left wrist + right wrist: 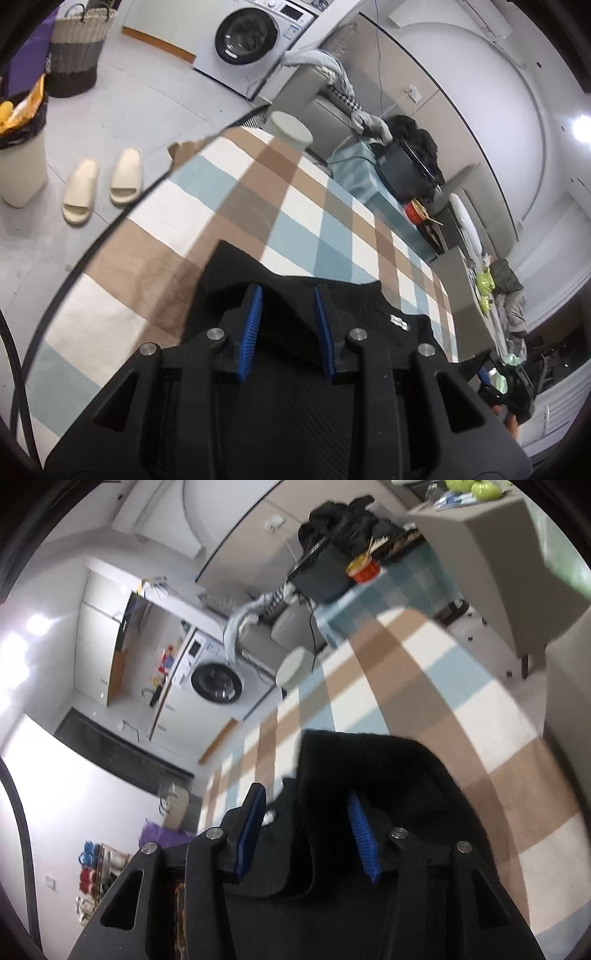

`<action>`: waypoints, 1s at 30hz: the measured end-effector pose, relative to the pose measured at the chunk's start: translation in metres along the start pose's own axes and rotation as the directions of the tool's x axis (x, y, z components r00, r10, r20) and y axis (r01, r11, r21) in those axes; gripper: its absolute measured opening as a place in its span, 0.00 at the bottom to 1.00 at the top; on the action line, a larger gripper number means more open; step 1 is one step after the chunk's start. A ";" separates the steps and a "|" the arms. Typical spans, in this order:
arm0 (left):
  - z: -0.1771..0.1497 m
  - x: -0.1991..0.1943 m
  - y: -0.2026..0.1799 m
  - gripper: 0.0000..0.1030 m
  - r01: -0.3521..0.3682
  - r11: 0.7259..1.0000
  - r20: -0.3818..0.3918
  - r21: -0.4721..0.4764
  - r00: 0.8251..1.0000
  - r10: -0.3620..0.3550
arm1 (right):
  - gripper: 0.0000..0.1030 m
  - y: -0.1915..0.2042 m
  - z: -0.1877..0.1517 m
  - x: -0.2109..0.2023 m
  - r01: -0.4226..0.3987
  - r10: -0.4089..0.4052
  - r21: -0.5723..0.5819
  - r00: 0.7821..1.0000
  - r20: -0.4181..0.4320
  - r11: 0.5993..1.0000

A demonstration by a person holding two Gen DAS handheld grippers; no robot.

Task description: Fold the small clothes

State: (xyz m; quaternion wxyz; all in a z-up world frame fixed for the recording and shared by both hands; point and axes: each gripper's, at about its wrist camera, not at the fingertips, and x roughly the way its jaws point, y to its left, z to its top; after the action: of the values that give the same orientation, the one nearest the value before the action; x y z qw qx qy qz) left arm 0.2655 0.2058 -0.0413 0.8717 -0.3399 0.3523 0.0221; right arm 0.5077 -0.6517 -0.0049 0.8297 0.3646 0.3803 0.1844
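Black knitted cloth [295, 306] lies on the checked table cover of blue, brown and white squares [229, 206]. Left tongs [288, 325] with blue pads hang over it, standing apart with the cloth between them, not squeezing. Right tongs [306, 834] are spread too, a fold of the cloth between them. A white cup [291, 129] stands far back on the table.

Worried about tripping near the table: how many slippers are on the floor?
2: both cream slippers lie side by side on the grey floor beside the table's edge, one farther from it, one nearer. Others may be hidden.
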 end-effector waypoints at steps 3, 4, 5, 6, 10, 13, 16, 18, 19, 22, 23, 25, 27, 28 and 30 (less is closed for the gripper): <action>-0.003 -0.007 0.006 0.25 -0.014 1.000 -0.004 -0.012 1.000 0.014 | 0.47 0.004 -0.005 -0.001 0.026 -0.027 -0.032 0.999 -0.022 0.999; -0.008 -0.008 0.006 0.25 -0.012 1.000 -0.017 -0.008 1.000 0.012 | 0.47 0.004 -0.007 0.000 0.040 -0.042 -0.042 0.998 -0.039 0.998; -0.013 -0.008 0.006 0.25 -0.011 1.000 -0.031 -0.001 0.999 0.011 | 0.47 0.004 -0.013 0.003 0.054 -0.057 -0.050 0.996 -0.071 0.997; -0.019 -0.006 0.003 0.25 0.005 1.000 -0.053 0.012 0.999 -0.005 | 0.47 0.004 -0.017 0.005 0.056 -0.060 -0.051 0.994 -0.091 0.997; -0.044 0.013 -0.018 0.28 0.055 0.995 -0.147 0.087 0.988 -0.042 | 0.49 0.003 -0.041 0.025 0.066 -0.077 -0.068 0.982 -0.171 0.995; -0.058 0.032 -0.036 0.30 0.072 0.990 -0.211 0.121 0.976 -0.046 | 0.49 0.006 -0.052 0.047 0.098 -0.112 -0.075 0.970 -0.216 0.992; -0.067 0.051 -0.052 0.37 0.078 0.986 -0.243 0.150 0.969 -0.039 | 0.58 0.013 -0.055 0.059 0.107 -0.125 -0.097 0.970 -0.208 0.990; -0.069 0.062 -0.063 0.37 0.089 0.982 -0.262 0.164 0.964 -0.044 | 0.59 0.021 -0.050 0.071 0.109 -0.126 -0.091 0.971 -0.201 0.990; -0.068 0.064 -0.067 0.37 0.098 0.981 -0.262 0.168 0.964 -0.052 | 0.59 0.023 -0.048 0.074 0.099 -0.114 -0.085 0.972 -0.203 0.991; -0.057 0.061 -0.075 0.37 0.115 0.979 -0.199 0.170 0.977 -0.080 | 0.59 0.037 -0.031 0.070 -0.016 0.008 -0.075 0.994 -0.105 0.997; -0.051 0.055 -0.074 0.39 0.112 0.981 -0.155 0.159 0.984 -0.088 | 0.59 0.039 -0.028 0.067 -0.027 0.021 -0.076 0.996 -0.082 0.997; -0.041 0.046 -0.072 0.45 0.098 0.983 -0.113 0.153 0.990 -0.081 | 0.59 0.041 -0.022 0.059 -0.025 0.020 -0.084 0.998 -0.062 0.996; -0.036 0.039 -0.066 0.46 0.065 0.986 -0.108 0.154 0.993 -0.049 | 0.59 0.038 -0.023 0.050 0.005 -0.013 -0.104 0.997 -0.071 0.995; -0.037 0.036 -0.063 0.46 0.052 0.986 -0.113 0.160 0.993 -0.034 | 0.59 0.038 -0.025 0.047 0.026 -0.034 -0.114 0.997 -0.076 0.993; -0.040 0.026 -0.053 0.46 0.017 0.986 -0.111 0.167 0.994 0.001 | 0.59 0.035 -0.033 0.034 0.092 -0.107 -0.160 0.990 -0.090 0.983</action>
State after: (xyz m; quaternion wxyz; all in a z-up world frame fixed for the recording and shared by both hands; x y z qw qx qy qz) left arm 0.2763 0.1351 -0.0479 0.8765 -0.2673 0.3993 -0.0302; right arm 0.5030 -0.5934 -0.0107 0.8442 0.2698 0.4227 0.1894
